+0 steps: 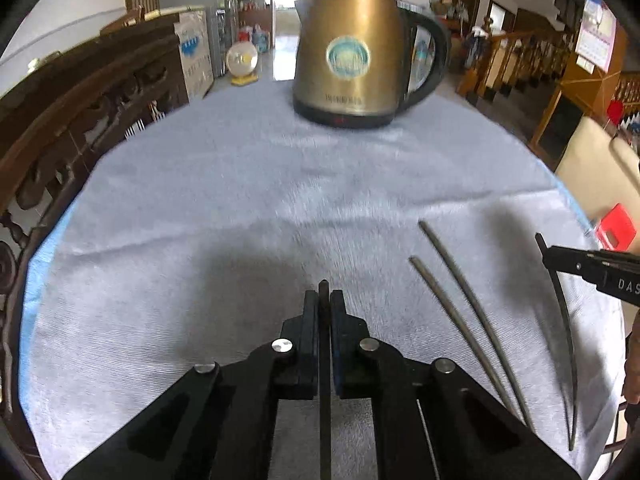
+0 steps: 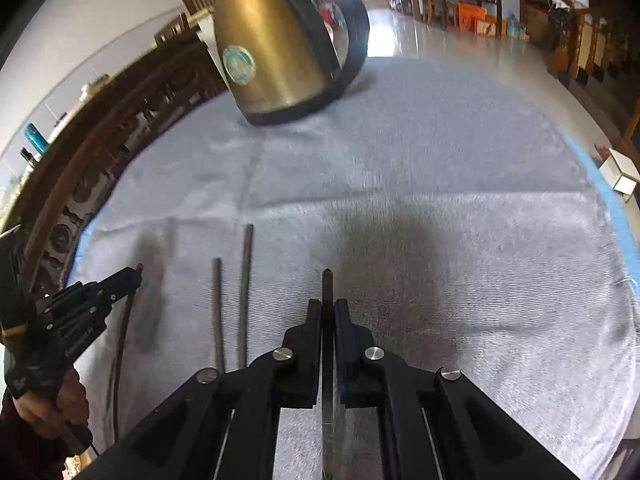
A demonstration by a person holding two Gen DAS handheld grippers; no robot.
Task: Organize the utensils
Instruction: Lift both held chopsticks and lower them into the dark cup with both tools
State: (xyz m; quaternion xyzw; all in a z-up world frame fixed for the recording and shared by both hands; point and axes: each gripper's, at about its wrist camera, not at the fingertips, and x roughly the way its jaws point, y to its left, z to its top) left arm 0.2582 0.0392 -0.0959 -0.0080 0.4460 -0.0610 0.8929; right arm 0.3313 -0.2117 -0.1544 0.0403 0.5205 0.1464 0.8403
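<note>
Each gripper pinches one dark chopstick above the grey cloth.

The left gripper (image 1: 324, 300) is pressed together on a thin dark chopstick (image 1: 324, 400) whose long axis runs along the fingers, tip poking just past them toward the brass kettle (image 1: 352, 60). The right gripper (image 2: 328, 308) clamps a matching chopstick (image 2: 327, 288) the same way. Two more slim grey chopsticks (image 1: 460, 312) lie between the grippers on the cloth (image 1: 240, 200), side by side, not quite parallel, also pointing roughly kettle-ward.

Brushed brass-toned metal kettle (image 1: 348, 52); matt grey woven cloth (image 1: 240, 200); dull metal chopsticks (image 1: 468, 312).
</note>
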